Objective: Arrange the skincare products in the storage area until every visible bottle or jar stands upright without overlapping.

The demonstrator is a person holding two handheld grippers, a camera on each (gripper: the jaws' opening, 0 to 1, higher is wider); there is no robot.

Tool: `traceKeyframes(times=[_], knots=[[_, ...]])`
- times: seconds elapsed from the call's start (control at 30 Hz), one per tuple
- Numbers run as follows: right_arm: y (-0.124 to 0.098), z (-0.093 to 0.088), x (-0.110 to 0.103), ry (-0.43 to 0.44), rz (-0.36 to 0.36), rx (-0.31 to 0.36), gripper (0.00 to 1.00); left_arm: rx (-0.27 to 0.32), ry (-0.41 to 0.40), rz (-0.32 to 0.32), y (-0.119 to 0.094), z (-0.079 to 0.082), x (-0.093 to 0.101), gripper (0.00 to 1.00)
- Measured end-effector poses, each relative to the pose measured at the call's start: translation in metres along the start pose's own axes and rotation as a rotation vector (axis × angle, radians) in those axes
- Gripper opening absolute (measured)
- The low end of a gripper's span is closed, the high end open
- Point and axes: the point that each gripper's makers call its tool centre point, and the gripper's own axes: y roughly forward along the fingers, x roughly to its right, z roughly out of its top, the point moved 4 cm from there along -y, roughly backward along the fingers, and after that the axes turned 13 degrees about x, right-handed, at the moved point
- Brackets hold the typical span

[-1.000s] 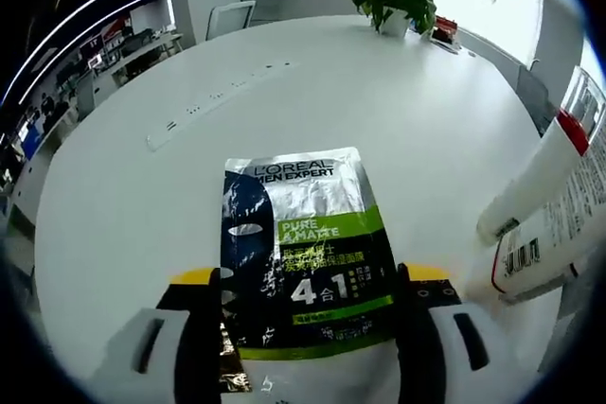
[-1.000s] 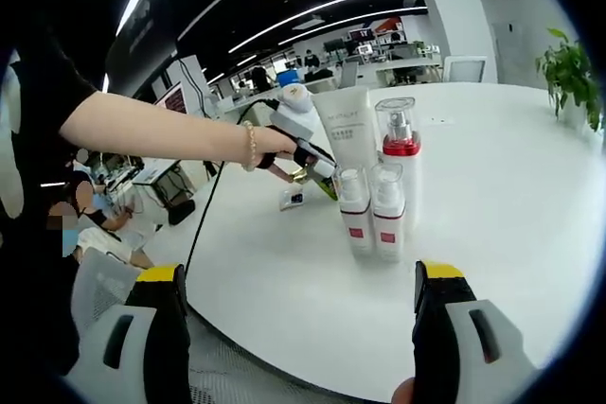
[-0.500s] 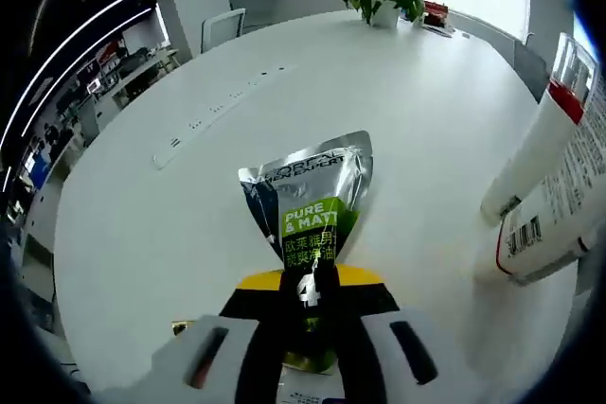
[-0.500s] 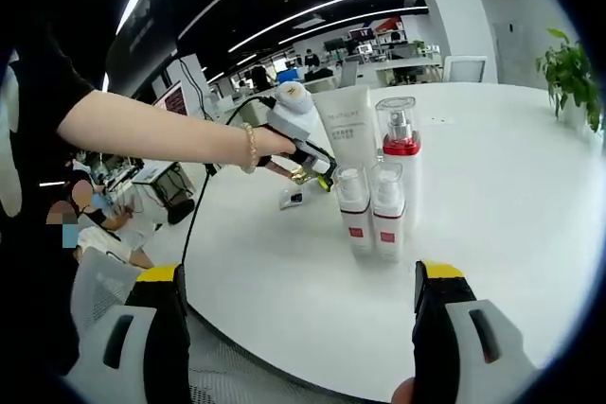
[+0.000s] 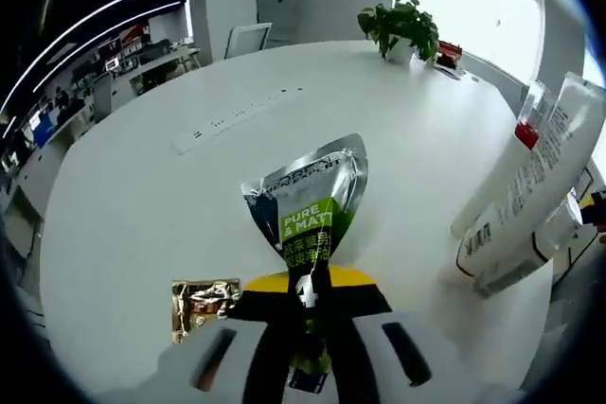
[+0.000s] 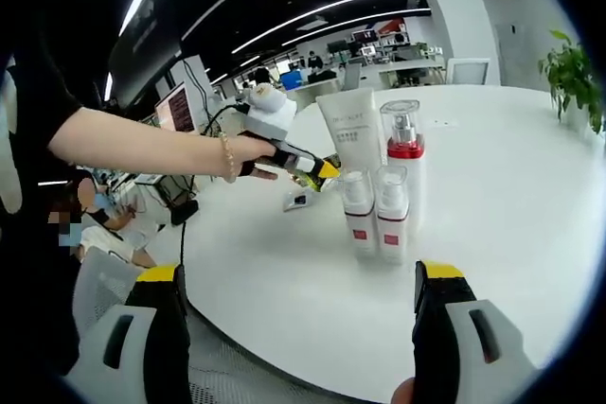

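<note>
Four skincare containers stand upright in a tight cluster on the white table in the right gripper view: a white tube at the back, a tall pump bottle with a red collar beside it, and two small clear-capped bottles side by side in front. The right hand-held gripper hangs before the near table edge with its yellow-tipped jaws spread wide apart and nothing between them. To the left of the cluster, a person's hand carries the left hand-held gripper just above the table, close to the white tube.

In the left gripper view, the left hand-held gripper is clenched on the lower end of a silver, green and black sachet, which crumples at the pinch and fans out beyond the jaws. Whether the sachet's far end touches the table cannot be told. A small gold foil packet lies flat on the table just left of the jaws. At the right edge of this view the white tube and the pump bottle stand together, with one of the small bottles in front of them. A potted plant sits at the table's far side, well apart from the products, and a long white power strip lies between.
</note>
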Motion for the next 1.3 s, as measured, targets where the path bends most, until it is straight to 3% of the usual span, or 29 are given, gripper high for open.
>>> traceKeyframes(times=[0.2,0.27,0.53,1.03,1.3], knots=[[0.000,0.002,-0.003,0.010,0.025,0.014,0.97,0.042,-0.044,0.007,-0.028,0.003,0.001,0.08],[0.000,0.003,-0.004,0.012,0.032,0.021,0.97,0.049,-0.068,0.004,-0.041,-0.006,0.009,0.08],[0.000,0.007,-0.010,0.012,0.070,0.037,0.92,0.080,-0.101,0.011,-0.081,-0.014,0.021,0.08],[0.005,0.020,-0.041,0.079,0.209,0.089,0.72,0.229,-0.198,-0.026,-0.162,0.002,0.082,0.07],[0.022,0.051,-0.055,0.164,0.275,0.172,0.66,0.295,-0.150,-0.122,-0.194,0.016,0.120,0.08]])
